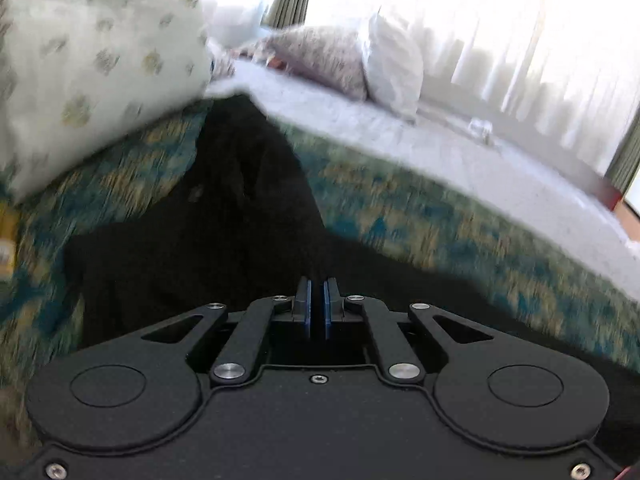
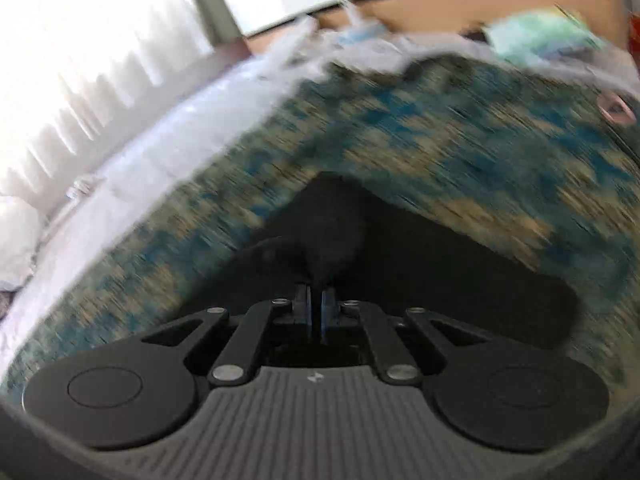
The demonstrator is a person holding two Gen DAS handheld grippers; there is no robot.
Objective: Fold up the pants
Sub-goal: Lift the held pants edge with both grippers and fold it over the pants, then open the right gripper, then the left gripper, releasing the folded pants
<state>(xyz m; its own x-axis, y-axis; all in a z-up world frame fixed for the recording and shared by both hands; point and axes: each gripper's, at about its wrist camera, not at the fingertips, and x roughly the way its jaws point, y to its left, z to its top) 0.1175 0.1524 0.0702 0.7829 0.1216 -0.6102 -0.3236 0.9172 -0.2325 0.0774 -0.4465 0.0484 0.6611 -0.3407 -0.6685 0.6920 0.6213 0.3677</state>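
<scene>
Black pants (image 1: pixel 224 216) lie on a blue, green and tan patterned bedspread (image 1: pixel 440 216). In the left wrist view they stretch away from my left gripper (image 1: pixel 317 282), whose jaws are shut on the near edge of the black cloth. In the right wrist view the pants (image 2: pixel 400 256) rise in a peak in front of my right gripper (image 2: pixel 317 290), which is shut on a bunched fold of the cloth. Both views are motion-blurred.
A large pale dotted pillow (image 1: pixel 92 64) sits at the left by the pants. More pillows (image 1: pixel 352 56) lie on the white sheet (image 1: pixel 460 148) beyond. Bright curtained windows (image 1: pixel 520 20) stand behind. Clutter and a wooden floor (image 2: pixel 460 12) show past the bed's edge.
</scene>
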